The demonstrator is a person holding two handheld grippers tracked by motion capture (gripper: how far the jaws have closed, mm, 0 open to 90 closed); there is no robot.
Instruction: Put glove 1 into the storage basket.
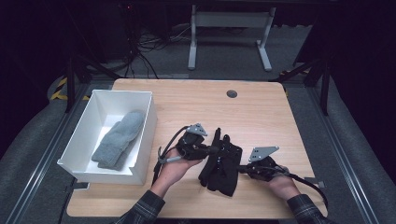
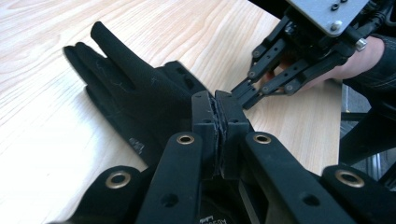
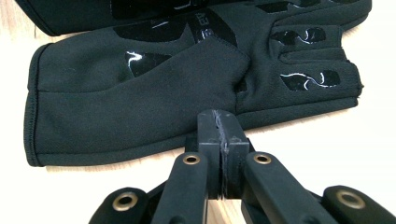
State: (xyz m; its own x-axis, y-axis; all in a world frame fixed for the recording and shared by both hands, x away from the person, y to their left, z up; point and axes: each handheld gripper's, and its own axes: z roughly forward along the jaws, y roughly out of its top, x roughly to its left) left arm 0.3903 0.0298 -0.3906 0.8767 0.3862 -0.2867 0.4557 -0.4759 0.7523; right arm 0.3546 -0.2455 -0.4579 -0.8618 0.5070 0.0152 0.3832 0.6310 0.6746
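Black fabric gloves (image 1: 221, 163) with glossy printed patches lie flat on the pale wooden table (image 1: 261, 112), lower centre of the high view, between the grippers; left gripper (image 1: 211, 150), jaws pressed together, at their left edge; right gripper (image 1: 242, 167), jaws likewise together, at their right edge; white rectangular bin (image 1: 144, 135), left, holds grey knitted mittens (image 1: 117, 139).

Grey carpet (image 1: 224, 56) is lying dim beyond the grippers, white desk legs (image 1: 229, 35) standing ahead, cables (image 1: 144, 51) trailing forward-left.
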